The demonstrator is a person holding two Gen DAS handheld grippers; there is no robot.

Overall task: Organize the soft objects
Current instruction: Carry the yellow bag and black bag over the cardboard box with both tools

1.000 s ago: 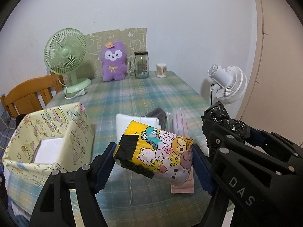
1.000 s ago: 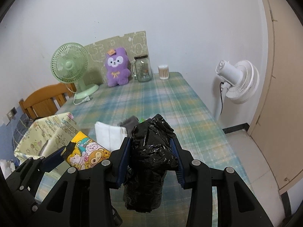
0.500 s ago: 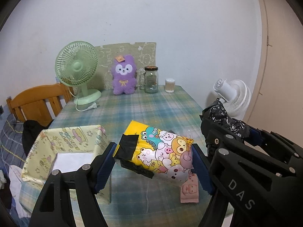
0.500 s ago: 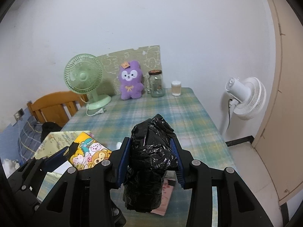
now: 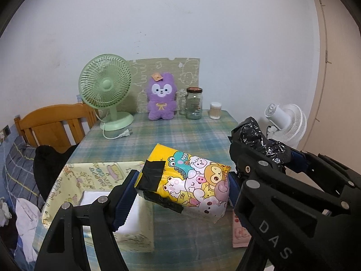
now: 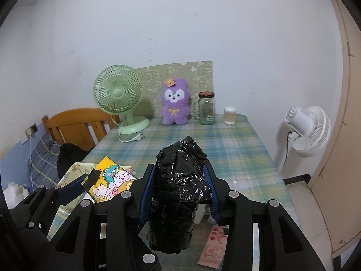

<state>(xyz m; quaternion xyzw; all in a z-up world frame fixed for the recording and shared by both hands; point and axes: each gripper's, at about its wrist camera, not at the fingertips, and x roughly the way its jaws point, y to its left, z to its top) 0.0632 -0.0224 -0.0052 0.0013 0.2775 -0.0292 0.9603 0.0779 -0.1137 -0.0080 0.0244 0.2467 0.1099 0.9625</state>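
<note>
Black bag (image 6: 180,180) sits squeezed in your right tongs (image 6: 179,188), held up off the tabletop (image 6: 225,149). Your left tongs (image 5: 180,192) grip the yellow pack (image 5: 187,180) just above the box (image 5: 99,176), likely so both soft things can drop in.

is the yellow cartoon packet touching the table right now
Apart. In the left wrist view the yellow cartoon packet hangs clamped in the left gripper, with bare plaid table visible beneath it.
</note>
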